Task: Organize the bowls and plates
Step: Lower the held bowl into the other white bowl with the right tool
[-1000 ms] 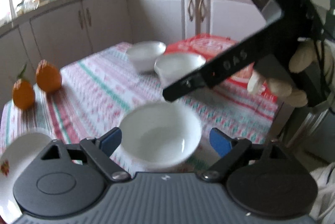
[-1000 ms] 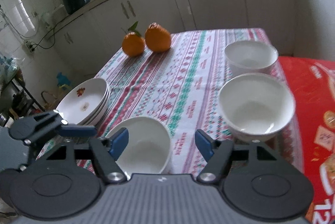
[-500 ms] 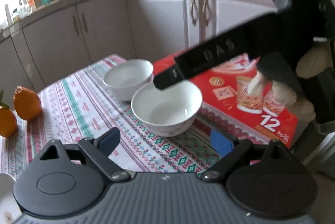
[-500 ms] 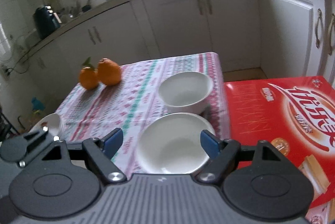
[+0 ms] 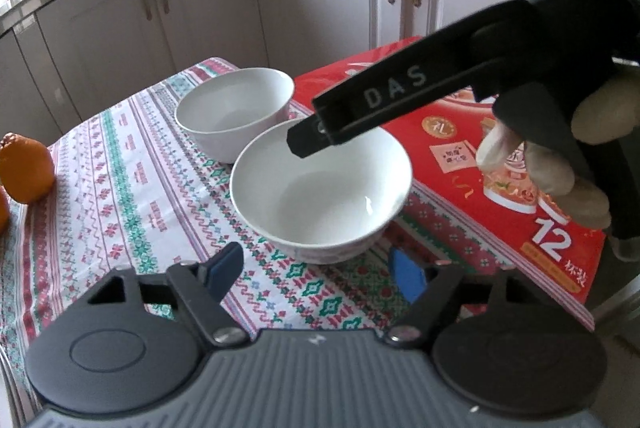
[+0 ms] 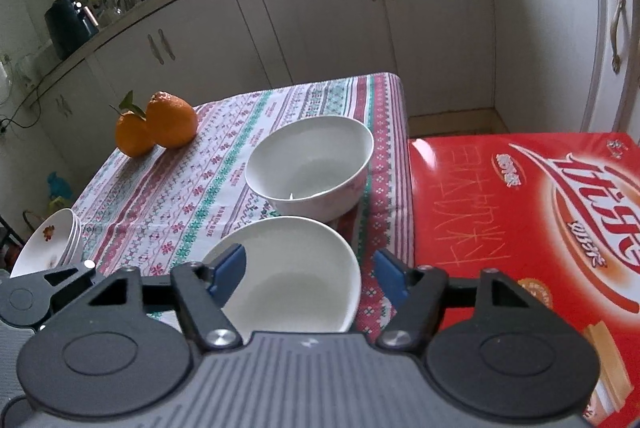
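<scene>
near bowl (image 5: 320, 188): plain white, sitting on the patterned tablecloth (image 5: 132, 196) right by the edge of the red box (image 5: 500, 164). Empty inside as far as I can see.
far bowl (image 5: 234, 110): same kind of white bowl, just behind the near one, rims look like they touch or nearly so, can't really tell.
left gripper (image 5: 316, 270): hanging just short of the near bowl, blue pads either side of its front edge but not on it. Jaws have just been closing in, nothing pinched between them, so still apart.
right gripper (image 6: 308, 272): coming at the near bowl from the other side, the bowl sits in the gap between the pads. Jaws just narrowed too; left pad looks very close to the rim, but I don't see an actual squeeze.
plates (image 6: 48, 248): small stack with a flower print, at the table's near left corner in the right wrist view.
oranges (image 6: 158, 126): two, side by side, far left side of the cloth, well away from the bowls.
</scene>
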`<state>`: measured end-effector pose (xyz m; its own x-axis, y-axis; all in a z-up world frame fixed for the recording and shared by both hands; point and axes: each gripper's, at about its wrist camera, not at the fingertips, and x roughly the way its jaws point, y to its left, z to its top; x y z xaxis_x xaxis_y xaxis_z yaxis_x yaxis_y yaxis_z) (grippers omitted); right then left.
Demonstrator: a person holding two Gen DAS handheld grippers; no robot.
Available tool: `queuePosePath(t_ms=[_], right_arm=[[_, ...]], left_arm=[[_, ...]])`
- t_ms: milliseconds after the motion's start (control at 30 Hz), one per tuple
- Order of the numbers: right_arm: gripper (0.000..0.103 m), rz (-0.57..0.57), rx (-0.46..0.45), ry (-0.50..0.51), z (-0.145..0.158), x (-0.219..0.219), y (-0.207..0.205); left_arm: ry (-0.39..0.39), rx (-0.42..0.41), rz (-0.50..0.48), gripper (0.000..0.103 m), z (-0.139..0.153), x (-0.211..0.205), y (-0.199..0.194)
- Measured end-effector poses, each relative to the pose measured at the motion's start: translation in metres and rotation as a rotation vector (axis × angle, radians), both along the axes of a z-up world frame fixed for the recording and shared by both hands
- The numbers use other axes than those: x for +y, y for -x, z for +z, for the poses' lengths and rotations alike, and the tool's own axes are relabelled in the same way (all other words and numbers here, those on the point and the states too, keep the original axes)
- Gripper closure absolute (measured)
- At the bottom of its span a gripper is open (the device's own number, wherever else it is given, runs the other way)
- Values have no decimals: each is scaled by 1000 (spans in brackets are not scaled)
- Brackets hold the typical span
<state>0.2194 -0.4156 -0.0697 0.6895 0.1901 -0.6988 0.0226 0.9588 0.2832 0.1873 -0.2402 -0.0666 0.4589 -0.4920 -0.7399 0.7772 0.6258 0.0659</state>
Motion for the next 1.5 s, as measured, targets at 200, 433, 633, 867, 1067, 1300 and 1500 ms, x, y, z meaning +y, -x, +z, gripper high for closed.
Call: queuePosePath(t_ms=[200, 433, 633, 867, 1067, 1300, 1500], right_arm=[[43, 20, 18, -26, -7, -3, -5], [48, 29, 19, -45, -8, -6, -3], [49, 31, 28, -44, -6, -6, -2], [49, 53, 36, -21, 8, 2, 7], [49, 60, 38, -37, 19, 10, 18], [49, 80, 17, -33, 37, 28, 32], [49, 114, -2, -33, 52, 49, 42]], left_arm=[[-2, 4, 0, 26, -2, -5, -5], [4, 9, -7, 31, -4, -7, -9], [11, 17, -17, 33, -2, -7, -9], [3, -12, -42, 33, 10, 1, 2], [11, -24, -62, 33, 23, 13, 12], [17, -58, -66, 33, 41, 33, 26], [24, -86, -51, 33, 56, 56, 41]])
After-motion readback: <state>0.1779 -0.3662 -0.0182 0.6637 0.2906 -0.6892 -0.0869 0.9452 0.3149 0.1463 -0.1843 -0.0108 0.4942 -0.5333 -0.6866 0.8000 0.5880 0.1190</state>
